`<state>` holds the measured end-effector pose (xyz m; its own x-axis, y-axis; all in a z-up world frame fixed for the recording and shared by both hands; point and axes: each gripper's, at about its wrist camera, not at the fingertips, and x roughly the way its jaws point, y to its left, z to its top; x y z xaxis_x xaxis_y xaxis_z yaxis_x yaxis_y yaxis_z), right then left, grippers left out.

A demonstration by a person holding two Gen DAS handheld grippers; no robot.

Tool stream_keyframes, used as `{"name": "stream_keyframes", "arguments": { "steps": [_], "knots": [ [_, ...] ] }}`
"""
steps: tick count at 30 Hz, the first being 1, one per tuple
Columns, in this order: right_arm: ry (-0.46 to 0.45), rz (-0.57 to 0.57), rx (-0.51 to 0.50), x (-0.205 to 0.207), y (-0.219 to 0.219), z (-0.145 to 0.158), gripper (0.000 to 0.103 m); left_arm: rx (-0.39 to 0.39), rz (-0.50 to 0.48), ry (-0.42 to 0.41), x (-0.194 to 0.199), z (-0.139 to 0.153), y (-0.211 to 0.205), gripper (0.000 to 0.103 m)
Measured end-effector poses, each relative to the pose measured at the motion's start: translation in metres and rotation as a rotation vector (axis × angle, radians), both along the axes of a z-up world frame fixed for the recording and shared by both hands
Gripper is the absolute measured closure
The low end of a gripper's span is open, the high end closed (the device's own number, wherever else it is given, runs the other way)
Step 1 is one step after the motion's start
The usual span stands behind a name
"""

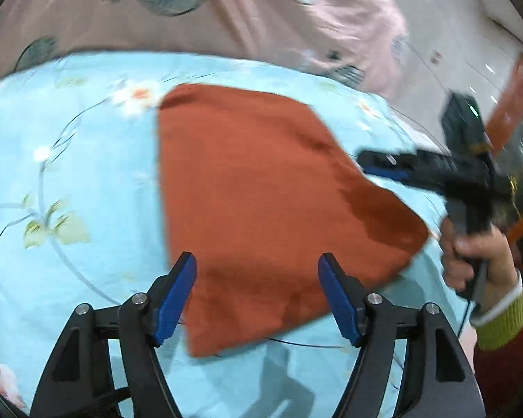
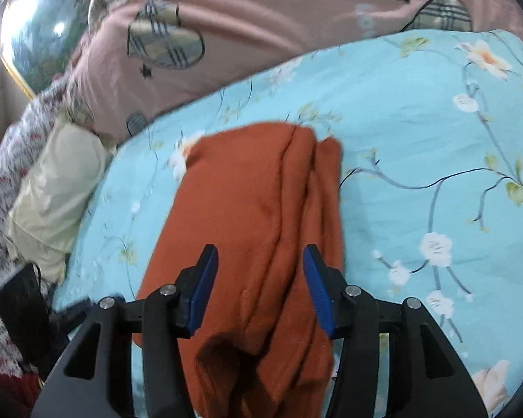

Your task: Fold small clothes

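Observation:
A rust-orange small garment (image 1: 258, 195) lies folded flat on a light blue floral bedspread (image 1: 69, 174). My left gripper (image 1: 258, 271) is open, its blue pads just above the garment's near edge, holding nothing. The right gripper (image 1: 369, 163) shows in the left wrist view at the garment's right edge, blurred by motion. In the right wrist view the garment (image 2: 258, 216) runs lengthwise with folds along its right side, and my right gripper (image 2: 259, 264) is open over its near end, empty.
A pink quilt (image 2: 261, 17) with plaid patches lies behind the bedspread (image 2: 418, 122). A cream pillow (image 2: 52, 188) and a floral cloth (image 2: 3, 181) sit at the left. A dark device (image 2: 21, 299) lies by the bed edge. A tiled floor (image 1: 453, 35) is at right.

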<state>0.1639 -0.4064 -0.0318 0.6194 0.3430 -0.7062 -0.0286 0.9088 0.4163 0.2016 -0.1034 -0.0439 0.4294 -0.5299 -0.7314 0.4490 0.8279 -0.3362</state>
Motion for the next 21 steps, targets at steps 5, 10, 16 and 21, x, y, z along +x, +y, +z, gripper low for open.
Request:
{"name": "stream_keyframes", "arguments": {
  "steps": [5,10,16,21],
  "knots": [
    [0.096,-0.014,0.023,0.021,0.004,-0.028,0.091,-0.04,0.063,0.097,0.04,-0.018,0.019,0.03],
    [-0.092,-0.025,0.127,-0.012,-0.006,0.016,0.092,-0.056,0.07,0.106,0.046,-0.023,0.022,0.03],
    [0.055,-0.103,0.063,-0.009,-0.022,-0.041,0.092,-0.083,0.047,0.185,0.058,-0.04,0.007,0.028],
    [0.029,-0.114,0.058,-0.013,-0.021,-0.035,0.091,-0.109,0.029,0.227,0.071,-0.05,0.002,0.026]
  ]
}}
